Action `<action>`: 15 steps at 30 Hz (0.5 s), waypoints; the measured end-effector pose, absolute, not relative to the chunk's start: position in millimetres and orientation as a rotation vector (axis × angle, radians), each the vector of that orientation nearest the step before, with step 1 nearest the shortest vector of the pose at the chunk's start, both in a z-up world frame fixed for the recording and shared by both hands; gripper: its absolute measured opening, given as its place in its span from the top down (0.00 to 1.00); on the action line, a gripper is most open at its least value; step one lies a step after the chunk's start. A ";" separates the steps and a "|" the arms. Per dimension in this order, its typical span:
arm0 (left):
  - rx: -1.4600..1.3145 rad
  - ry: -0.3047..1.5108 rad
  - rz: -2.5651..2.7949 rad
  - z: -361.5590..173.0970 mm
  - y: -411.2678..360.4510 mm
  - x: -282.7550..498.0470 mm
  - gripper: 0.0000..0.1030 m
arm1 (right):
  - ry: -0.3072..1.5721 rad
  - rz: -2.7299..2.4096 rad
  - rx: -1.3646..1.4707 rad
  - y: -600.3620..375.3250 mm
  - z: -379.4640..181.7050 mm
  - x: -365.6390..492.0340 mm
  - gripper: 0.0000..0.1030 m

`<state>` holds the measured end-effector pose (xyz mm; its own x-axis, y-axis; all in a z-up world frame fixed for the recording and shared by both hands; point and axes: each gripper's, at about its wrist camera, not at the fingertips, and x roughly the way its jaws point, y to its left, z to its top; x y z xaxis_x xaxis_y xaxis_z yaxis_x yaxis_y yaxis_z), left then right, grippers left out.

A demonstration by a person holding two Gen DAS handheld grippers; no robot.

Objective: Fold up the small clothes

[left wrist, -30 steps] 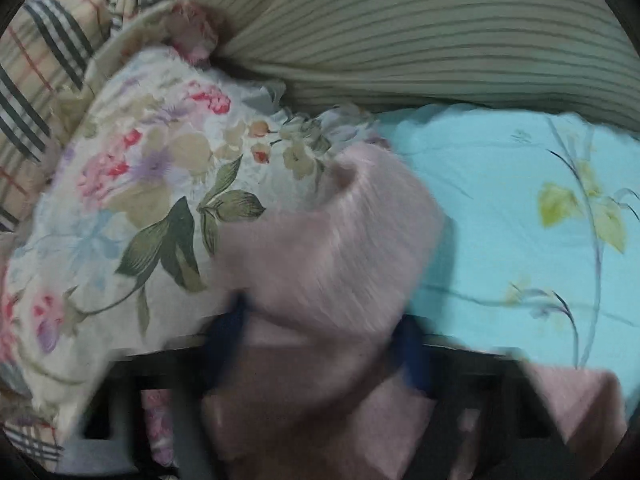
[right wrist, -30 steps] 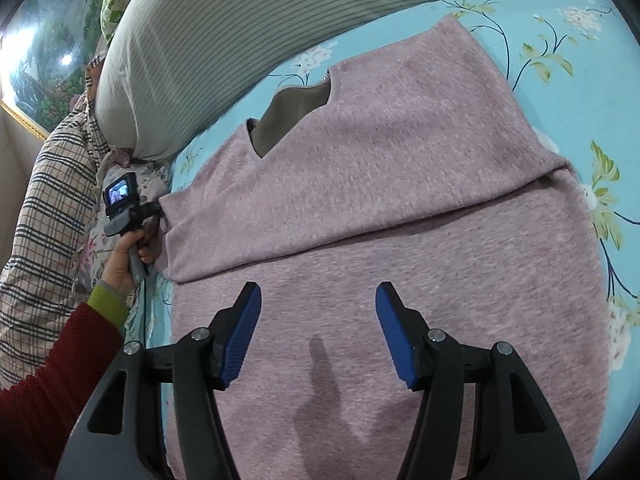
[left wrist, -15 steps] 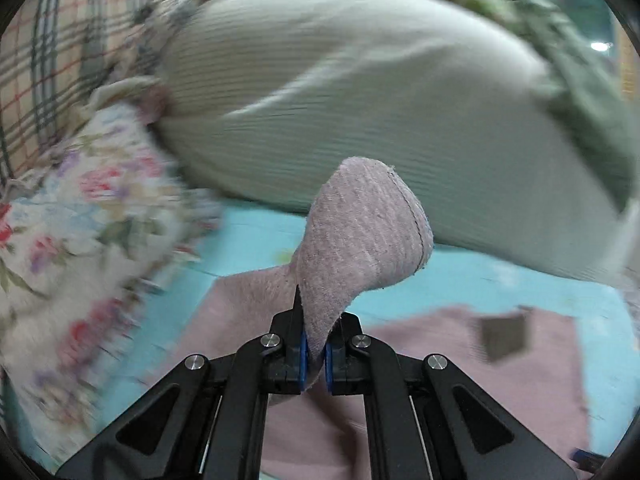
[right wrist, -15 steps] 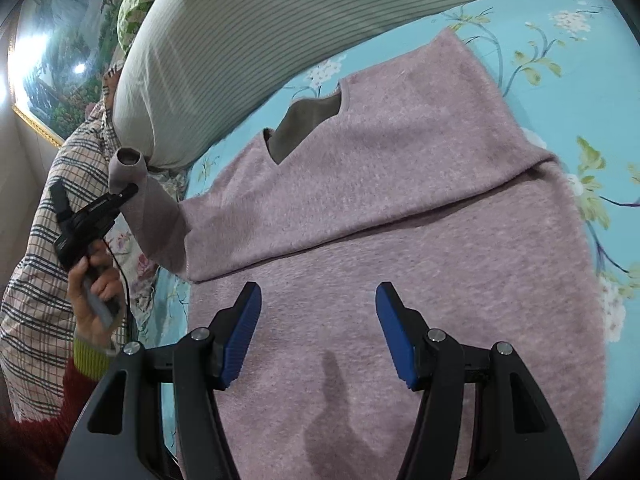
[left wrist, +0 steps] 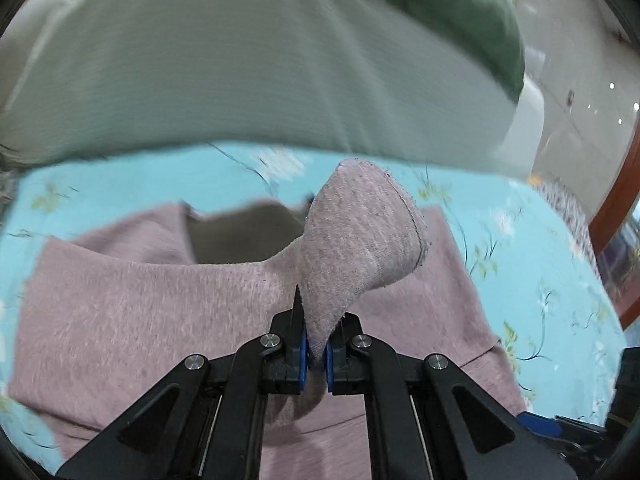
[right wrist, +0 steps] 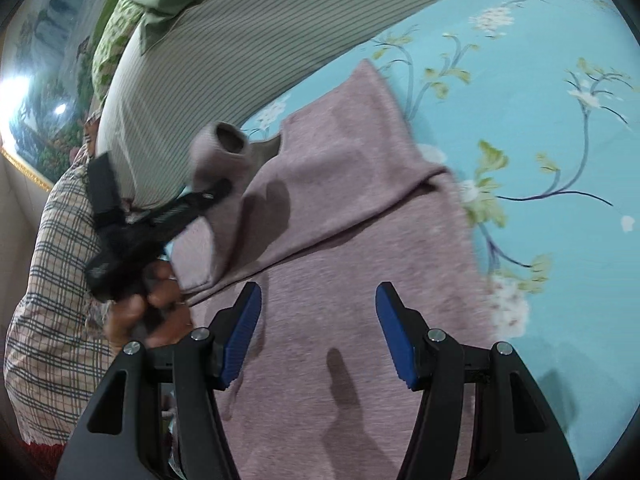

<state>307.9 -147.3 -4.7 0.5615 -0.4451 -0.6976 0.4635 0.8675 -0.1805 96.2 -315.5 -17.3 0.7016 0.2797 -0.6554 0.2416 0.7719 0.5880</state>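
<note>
A pink knit sweater (right wrist: 360,240) lies flat on a turquoise floral bed sheet (right wrist: 540,100), one sleeve folded across its chest. My left gripper (left wrist: 315,354) is shut on the other sleeve's cuff (left wrist: 360,240) and holds it raised over the sweater body (left wrist: 140,312). In the right wrist view the left gripper (right wrist: 208,196) shows at the left with the cuff (right wrist: 224,144) standing up above it. My right gripper (right wrist: 318,336) is open and empty, hovering over the sweater's lower half.
A large striped grey pillow (right wrist: 248,48) lies along the head of the bed, also in the left wrist view (left wrist: 240,60), with a green cushion (left wrist: 440,8) on it. A plaid blanket (right wrist: 52,280) bunches at the left. A wooden frame edge (left wrist: 616,200) is at the right.
My left gripper has carried the sleeve cuff up off the left side and in over the sweater body. The right gripper has stayed open over the lower half.
</note>
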 end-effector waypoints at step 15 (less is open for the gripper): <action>0.036 0.901 -0.484 -55.1 -116.2 267.6 0.24 | 0.821 0.044 0.665 -321.7 -19.0 165.2 0.35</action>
